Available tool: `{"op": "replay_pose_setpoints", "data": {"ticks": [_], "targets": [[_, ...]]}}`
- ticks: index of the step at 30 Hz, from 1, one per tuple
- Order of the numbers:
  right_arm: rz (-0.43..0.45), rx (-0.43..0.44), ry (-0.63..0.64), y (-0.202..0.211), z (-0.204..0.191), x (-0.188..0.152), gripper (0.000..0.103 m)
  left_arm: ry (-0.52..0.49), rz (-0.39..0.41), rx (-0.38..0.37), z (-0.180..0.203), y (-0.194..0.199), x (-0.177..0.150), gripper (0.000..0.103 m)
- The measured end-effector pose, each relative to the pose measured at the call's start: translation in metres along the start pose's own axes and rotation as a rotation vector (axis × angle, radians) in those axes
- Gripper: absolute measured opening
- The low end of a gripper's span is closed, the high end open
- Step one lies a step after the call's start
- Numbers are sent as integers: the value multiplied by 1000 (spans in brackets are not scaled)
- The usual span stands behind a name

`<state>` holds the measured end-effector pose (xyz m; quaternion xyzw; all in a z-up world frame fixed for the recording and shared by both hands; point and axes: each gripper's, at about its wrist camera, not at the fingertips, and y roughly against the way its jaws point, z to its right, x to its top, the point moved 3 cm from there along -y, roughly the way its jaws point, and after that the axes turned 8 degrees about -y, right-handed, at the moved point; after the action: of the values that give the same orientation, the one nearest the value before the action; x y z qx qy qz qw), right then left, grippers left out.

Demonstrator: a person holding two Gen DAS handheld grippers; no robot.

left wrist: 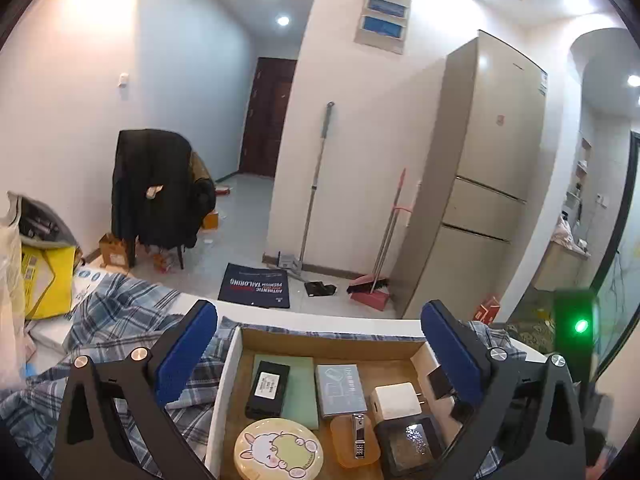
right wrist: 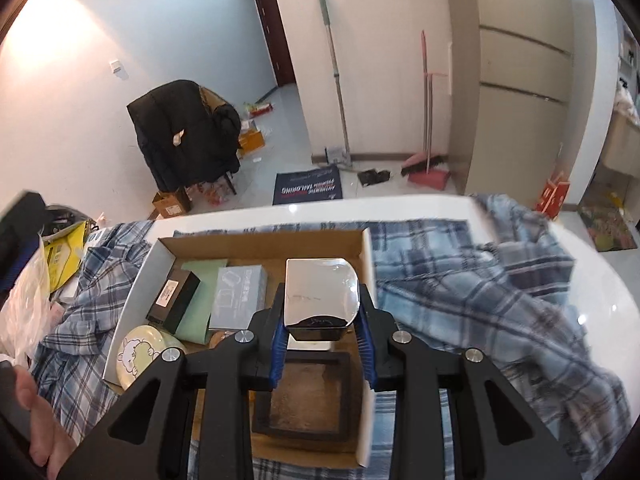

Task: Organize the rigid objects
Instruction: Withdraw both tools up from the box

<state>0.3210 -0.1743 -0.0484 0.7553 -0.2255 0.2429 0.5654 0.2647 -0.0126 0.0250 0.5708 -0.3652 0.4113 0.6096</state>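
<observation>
Chrome-bright and smooth, the metal block (right wrist: 320,292) looks stiff, fairly heavy and slippery; the right tongs (right wrist: 323,336) clamp its near end by both flat sides, above the cardboard box (right wrist: 256,245) on the bench. The left tongs (left wrist: 320,356) hang apart, empty. Inside the box: one round tin (left wrist: 278,450), one charger (left wrist: 394,402), one nail clipper (left wrist: 359,436), one black frame (left wrist: 412,444).

Cardboard box (right wrist: 256,245) sits on plaid cloth (right wrist: 460,280) over worktop (right wrist: 400,205). In box, L to R at back: battery pack (left wrist: 267,388) lying on flat card (left wrist: 305,392), then small carton (left wrist: 340,389), then charger plug (left wrist: 394,402). In front: round tin (left wrist: 278,450) at L, nail clipper (left wrist: 358,436) on pad (left wrist: 344,454) mid, framed case (left wrist: 412,442) at R. Right hand-held gripper (right wrist: 322,334) w/ metal block (right wrist: 320,292) above framed case.
</observation>
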Motion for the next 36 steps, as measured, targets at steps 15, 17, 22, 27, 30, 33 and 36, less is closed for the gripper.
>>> {"op": "replay_pose_setpoints", "data": {"ticks": [15, 17, 22, 27, 30, 33, 36], "targets": [[-76, -28, 52, -36, -12, -13, 29, 54, -68, -65, -6, -7, -1, 103], [-74, -41, 61, -37, -13, -12, 30, 50, -62, -61, -6, -5, 0, 103], [-5, -37, 64, -19, -10, -8, 65, 16, -35, -102, 2, 9, 9, 103], [56, -8, 51, 24, -6, 1, 65, -47, 76, -68, 12, 45, 26, 103], [99, 23, 56, 63, -4, 2, 68, -17, 106, -91, 11, 65, 34, 103], [156, 31, 76, 102, -4, -1, 70, 18, 85, -134, 6, 80, 36, 103], [199, 58, 77, 135, 0, -9, 76, -32, 79, -122, 2, 102, 30, 103]]}}
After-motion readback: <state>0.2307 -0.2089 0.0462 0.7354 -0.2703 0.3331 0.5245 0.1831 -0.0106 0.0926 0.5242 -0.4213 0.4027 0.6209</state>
